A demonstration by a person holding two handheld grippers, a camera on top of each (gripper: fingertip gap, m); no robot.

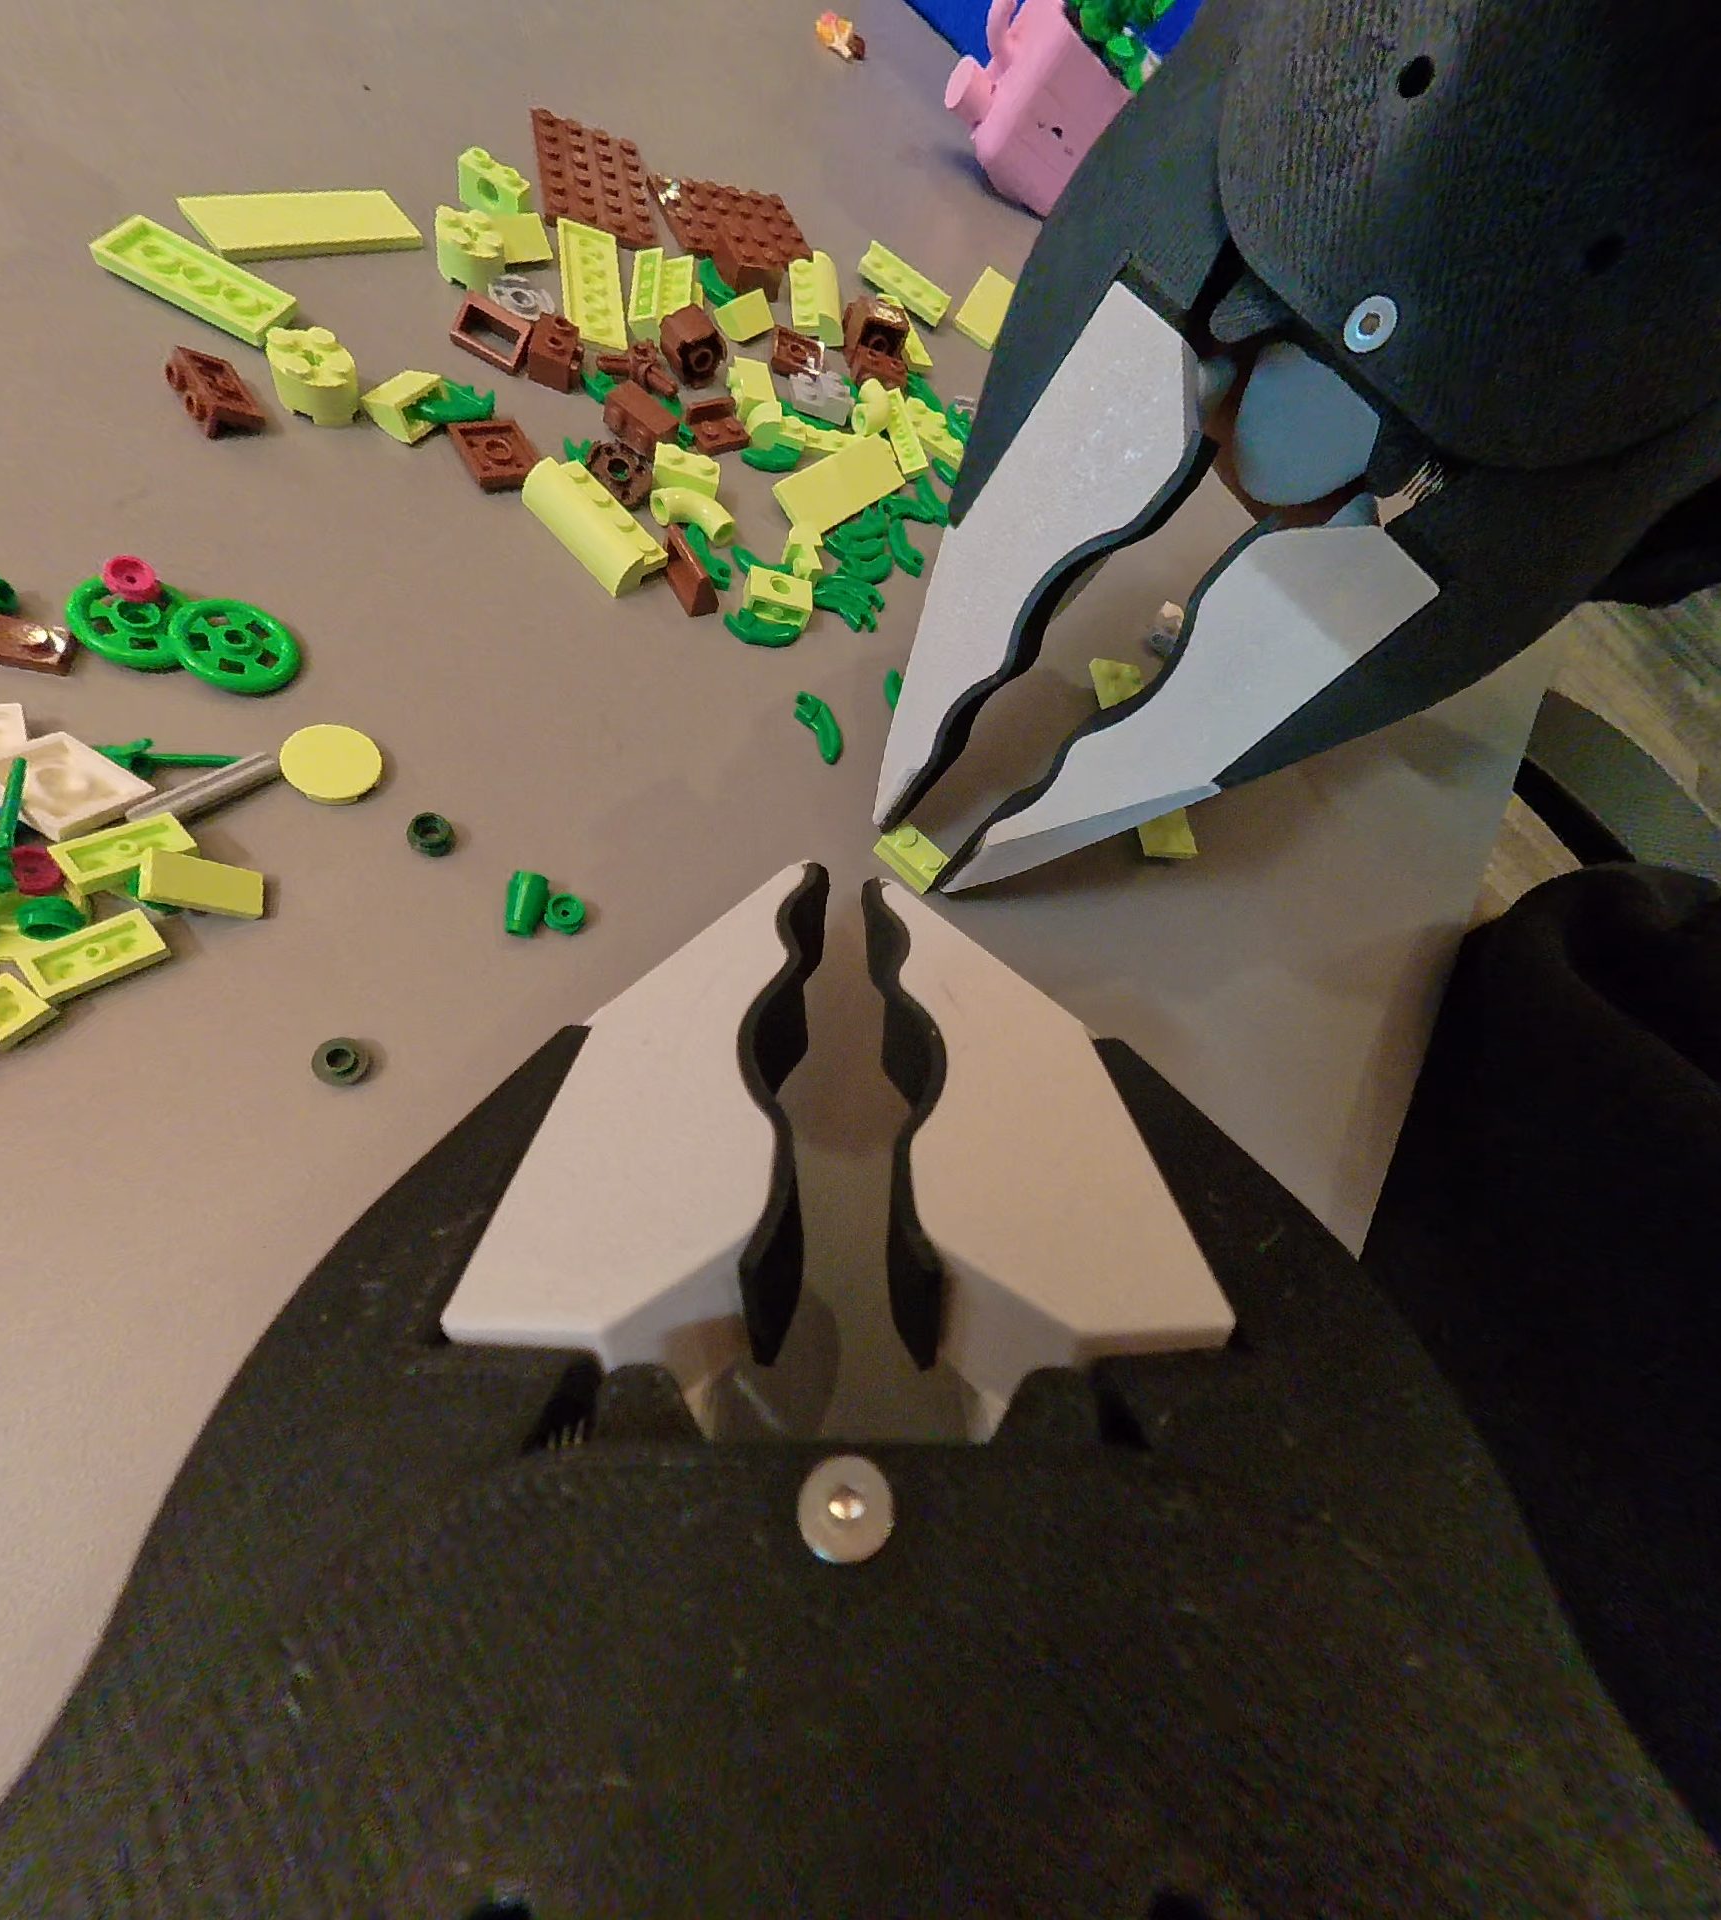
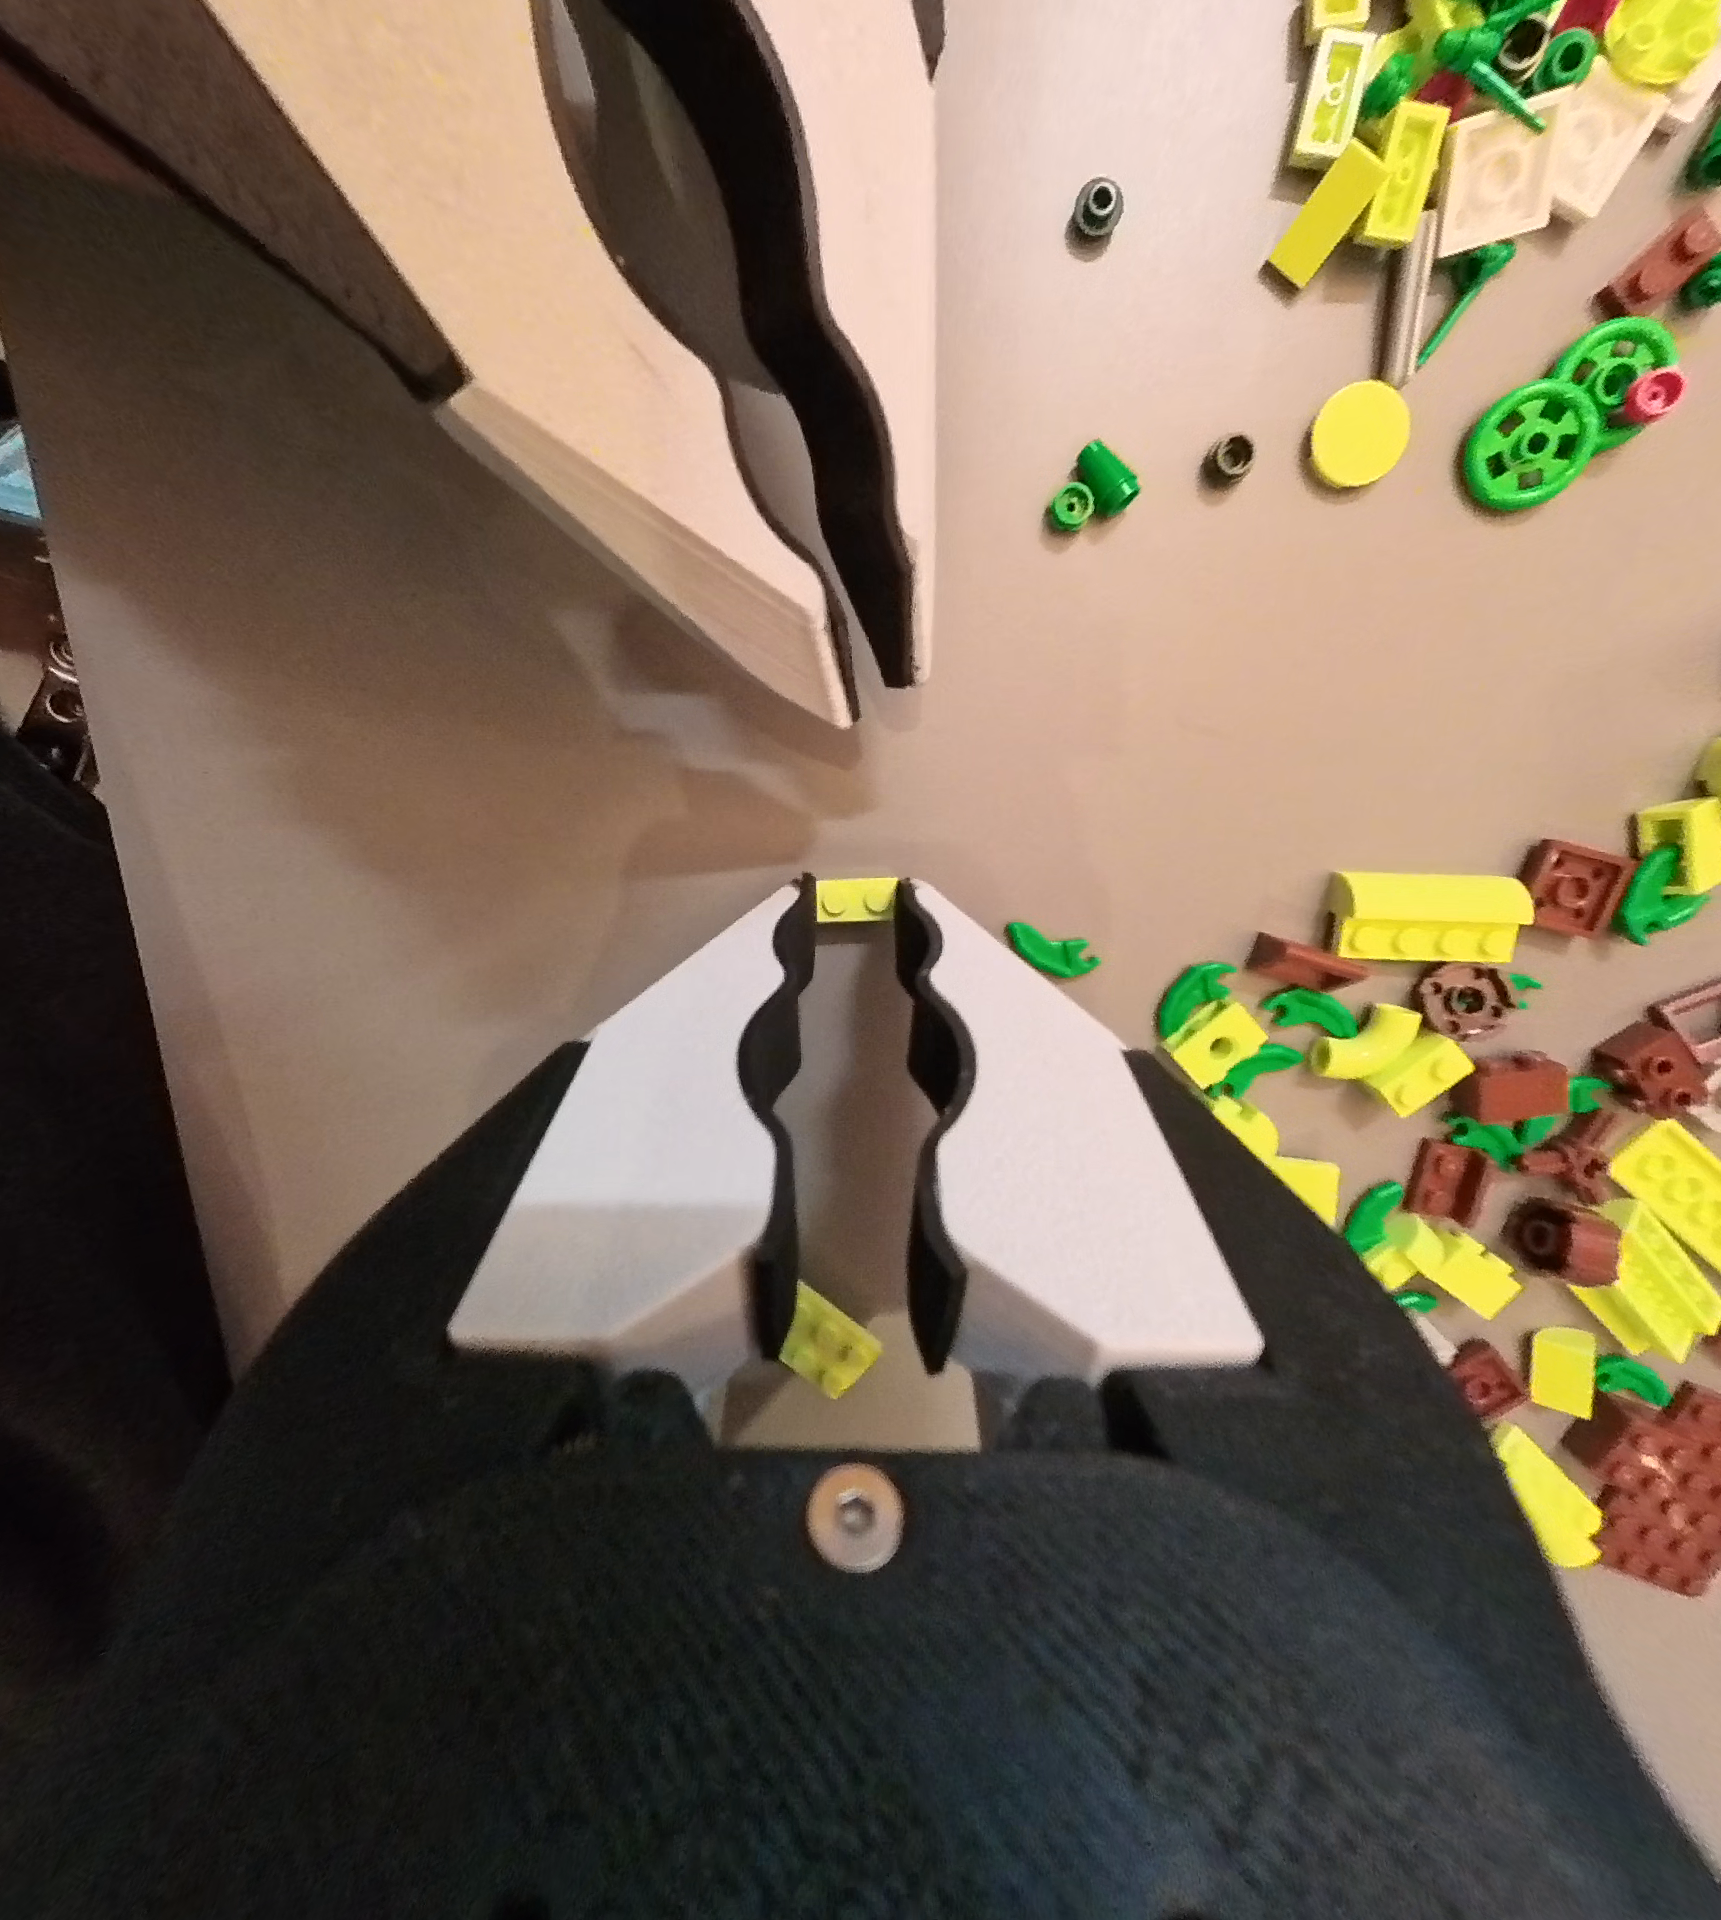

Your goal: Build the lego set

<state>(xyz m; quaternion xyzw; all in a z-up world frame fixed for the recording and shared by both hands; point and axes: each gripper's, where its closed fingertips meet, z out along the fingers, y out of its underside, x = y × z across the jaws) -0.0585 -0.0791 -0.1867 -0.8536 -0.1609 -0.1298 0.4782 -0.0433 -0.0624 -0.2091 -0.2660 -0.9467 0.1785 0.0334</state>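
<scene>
- Right gripper (image 2: 856,896): tips pinch a small lime-green plate (image 2: 856,898), studs showing, centre of the right wrist view. The plate sits at the very tips, held just above the grey table (image 2: 1095,727).
- Left wrist view shows the same: right gripper (image 1: 923,857) comes in from the upper right, lime-green plate (image 1: 910,854) clamped at its tips, right of centre.
- Left gripper (image 1: 845,883): tips nearly pressed together, a thin gap between them, nothing held. They sit just beside the right gripper's tips and the plate.
- In the right wrist view the left gripper (image 2: 871,681) hangs from the upper left, tips close together and pointing down at the held plate.
- A second lime 2x3 plate (image 2: 828,1340) lies on the table, seen low between the right gripper's fingers near their base.
- Loose piece pile (image 1: 710,416) of lime, brown and green parts, upper centre of the left wrist view.
- Two green wheels (image 1: 181,629) at left, a round lime tile (image 1: 330,763) below them.
- Pink built piece (image 1: 1032,104) at the top edge.
- Right wrist view: the same pile (image 2: 1562,1195) fills the right side and a green wheel (image 2: 1531,449) sits at upper right.
</scene>
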